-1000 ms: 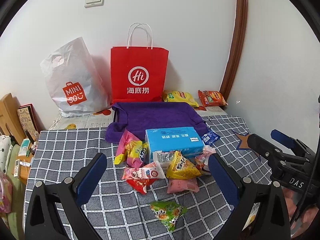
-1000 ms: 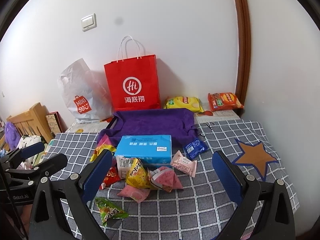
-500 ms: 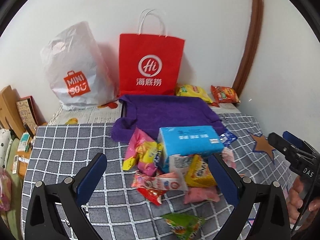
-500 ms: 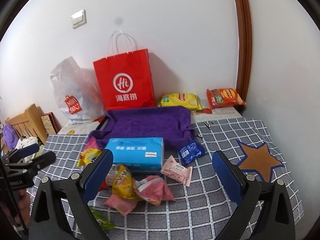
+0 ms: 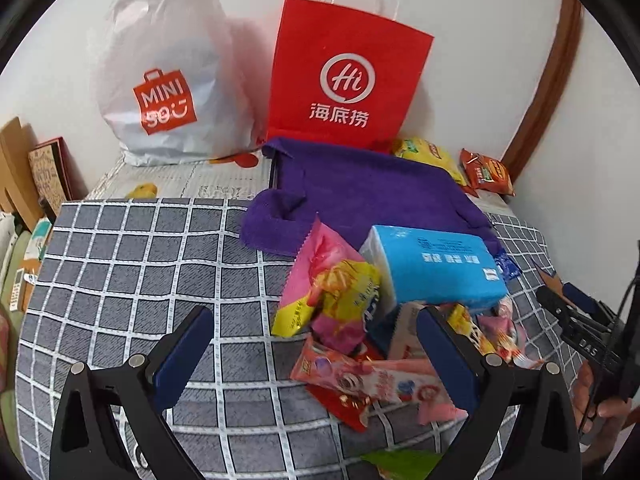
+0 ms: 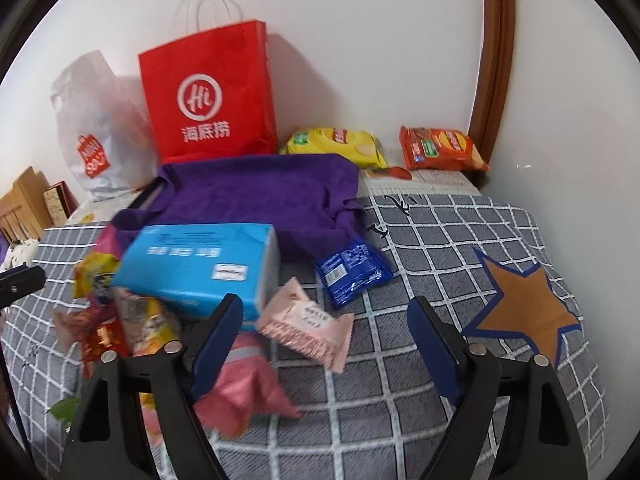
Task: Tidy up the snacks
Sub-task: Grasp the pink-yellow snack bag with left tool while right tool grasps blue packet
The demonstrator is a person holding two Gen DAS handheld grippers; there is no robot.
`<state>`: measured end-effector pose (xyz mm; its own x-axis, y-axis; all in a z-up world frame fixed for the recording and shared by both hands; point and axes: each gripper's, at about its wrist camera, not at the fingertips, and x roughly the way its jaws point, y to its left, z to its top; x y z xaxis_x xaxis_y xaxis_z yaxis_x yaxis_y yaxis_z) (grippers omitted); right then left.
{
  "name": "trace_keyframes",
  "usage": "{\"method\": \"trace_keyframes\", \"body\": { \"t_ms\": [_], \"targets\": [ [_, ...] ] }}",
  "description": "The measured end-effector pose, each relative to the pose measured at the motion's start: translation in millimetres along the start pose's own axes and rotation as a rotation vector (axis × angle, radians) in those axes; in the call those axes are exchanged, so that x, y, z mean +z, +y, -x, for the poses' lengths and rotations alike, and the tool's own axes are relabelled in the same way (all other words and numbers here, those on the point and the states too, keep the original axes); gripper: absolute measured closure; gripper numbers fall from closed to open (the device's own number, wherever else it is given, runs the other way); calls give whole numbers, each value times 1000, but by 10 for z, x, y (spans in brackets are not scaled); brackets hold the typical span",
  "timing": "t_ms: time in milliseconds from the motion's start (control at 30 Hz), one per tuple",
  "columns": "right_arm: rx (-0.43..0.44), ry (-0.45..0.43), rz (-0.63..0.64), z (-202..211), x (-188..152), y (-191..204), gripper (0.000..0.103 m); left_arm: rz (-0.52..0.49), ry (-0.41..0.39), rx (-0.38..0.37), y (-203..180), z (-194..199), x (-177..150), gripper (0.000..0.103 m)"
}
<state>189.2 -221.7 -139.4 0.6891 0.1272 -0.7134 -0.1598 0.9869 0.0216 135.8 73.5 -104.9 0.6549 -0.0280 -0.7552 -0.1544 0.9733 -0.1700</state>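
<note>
A pile of small snack packets lies on the grey checked cloth (image 5: 132,264) around a blue tissue pack (image 5: 434,266), which also shows in the right wrist view (image 6: 200,264). A pink and yellow packet (image 5: 332,280) leans on its left. A pink packet (image 6: 306,322) and a dark blue packet (image 6: 352,270) lie right of it. My left gripper (image 5: 314,350) is open, low over the pile's left side. My right gripper (image 6: 324,332) is open above the pink packet. Both are empty.
A purple towel (image 5: 360,188) over a tray lies behind the pile. A red paper bag (image 5: 344,76) and a white plastic bag (image 5: 168,80) stand against the wall. Yellow (image 6: 340,144) and orange (image 6: 440,148) chip bags lie at the back right. A brown star (image 6: 524,300) marks the cloth.
Both grippers have moved forward and down toward the snack pile, which now looks larger in both views. Both stay open and empty.
</note>
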Motion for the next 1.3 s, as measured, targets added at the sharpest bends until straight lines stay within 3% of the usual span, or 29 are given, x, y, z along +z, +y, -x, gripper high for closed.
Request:
{"method": "trace_keyframes", "body": {
  "t_ms": [233,467,733,933,1033,1167,1300],
  "targets": [
    [-20,73,-15,-470,118,-225,27,-7,35,21,52,-289,136,2],
    [-47,139,108,-905,285,-295,27,14,70,-24,73,-457,219,2],
    [34,221,136,-1191,152,-280,27,7,86,-39,25,-595,242,2],
    [34,199,148,-1234,158,-246,27,4,95,-49,-6,-648,230,2],
    [32,175,160,-1195,150,-236,43,-6,103,-33,-25,-698,233,2],
    [30,146,189,-1127,132,-197,49,3,115,-39,-13,-736,242,2],
    [58,109,194,-1018,128,-181,56,22,128,-27,17,-798,252,9]
  ]
}}
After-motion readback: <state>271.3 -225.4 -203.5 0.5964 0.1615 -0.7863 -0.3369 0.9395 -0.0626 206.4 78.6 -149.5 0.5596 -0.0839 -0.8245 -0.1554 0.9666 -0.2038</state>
